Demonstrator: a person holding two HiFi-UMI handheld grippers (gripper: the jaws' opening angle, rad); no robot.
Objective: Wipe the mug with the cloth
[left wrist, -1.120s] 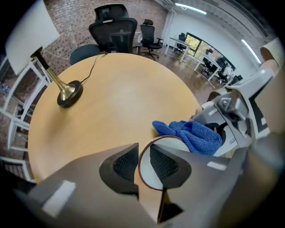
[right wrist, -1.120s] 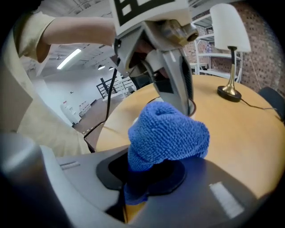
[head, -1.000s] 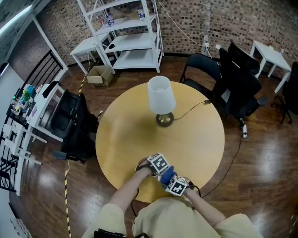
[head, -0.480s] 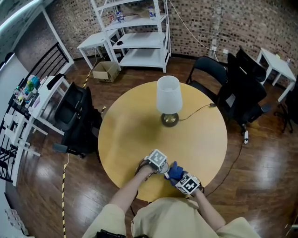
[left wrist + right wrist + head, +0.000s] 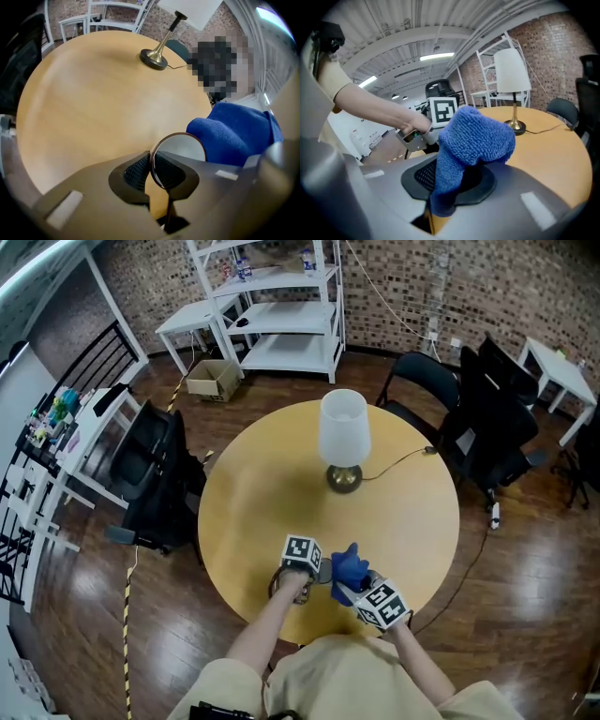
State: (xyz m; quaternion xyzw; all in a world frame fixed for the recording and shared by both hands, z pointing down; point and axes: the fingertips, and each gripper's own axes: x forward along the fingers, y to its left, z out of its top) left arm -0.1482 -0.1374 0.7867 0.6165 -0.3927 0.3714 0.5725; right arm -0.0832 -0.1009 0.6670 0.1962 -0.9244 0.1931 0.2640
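Blue microfibre cloth [image 5: 349,566] is the first thing that jumps out from the head view. It's bunched up just above my right gripper [image 5: 354,589], right next to my left gripper [image 5: 314,566]. Both are at the near edge of the round yellow-wood table [image 5: 253,484]. A lamp [image 5: 343,432] with a white shade stands well apart toward the far side, its cord trailing off to the right. Dark chairs [image 5: 155,479] ring the table, and white shelving [image 5: 281,306] sits against the brick wall. I can't really pick out the mug from up there, since the two grippers cover that spot.

The left gripper view sorts that out. The mug [image 5: 185,145] is tipped on its side with its mouth facing the camera, pale inside with a thin dark rim. My jaws are pinched tight on its wall, one pad outside and one inside the rim. The cloth [image 5: 234,131] is pressed up against the mug's right side.

In the right gripper view, my jaws are clamped on the lower end of the cloth [image 5: 476,136] and the rest puffs up above them in a fat wad. Behind it is my left hand [image 5: 415,124] on the other gripper, with its marker cube [image 5: 443,110] showing just over the cloth.
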